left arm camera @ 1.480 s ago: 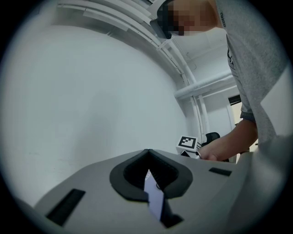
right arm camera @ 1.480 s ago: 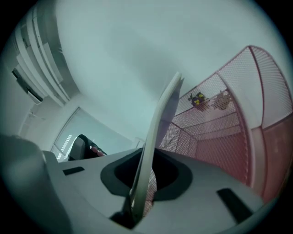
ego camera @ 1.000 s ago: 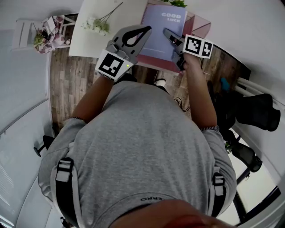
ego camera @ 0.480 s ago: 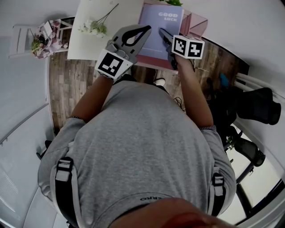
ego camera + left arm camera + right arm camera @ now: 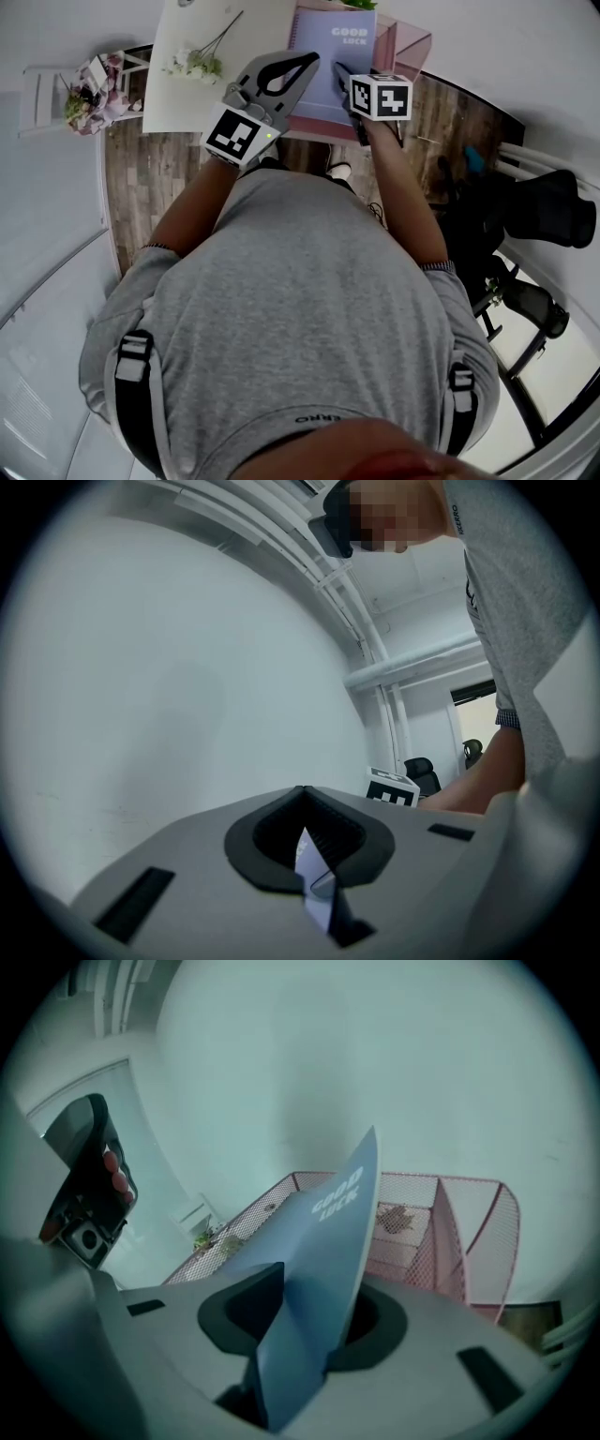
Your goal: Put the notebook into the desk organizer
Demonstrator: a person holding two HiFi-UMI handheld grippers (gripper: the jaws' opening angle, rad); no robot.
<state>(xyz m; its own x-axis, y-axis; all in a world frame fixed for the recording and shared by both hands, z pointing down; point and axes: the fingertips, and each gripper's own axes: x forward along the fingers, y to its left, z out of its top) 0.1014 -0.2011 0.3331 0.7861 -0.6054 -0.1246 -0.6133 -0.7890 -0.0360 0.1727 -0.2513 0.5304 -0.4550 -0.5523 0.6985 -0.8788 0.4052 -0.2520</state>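
Two grippers in use, one notebook, one desk organizer. The left gripper (image 5: 303, 797) has its jaws drawn together, with a thin pale-blue edge of the notebook (image 5: 313, 874) pinched between them; in the head view its tips (image 5: 307, 60) sit at the notebook's (image 5: 330, 52) left side. The right gripper (image 5: 319, 1321) has the notebook (image 5: 328, 1241) standing on edge between its jaws, which are closing on it – pads against the cover, the sheet creased where it enters the gap. The cover's white lettering faces this gripper's left. The pink mesh desk organizer (image 5: 441, 1232) lies directly beyond the right gripper's jaws, behind the notebook, with wire dividers showing. The notebook is held up in front of it; whether its far edge is inside a compartment cannot be determined. One spray of white flowers (image 5: 194, 62) lies on the white table (image 5: 183, 98), left of the left gripper.
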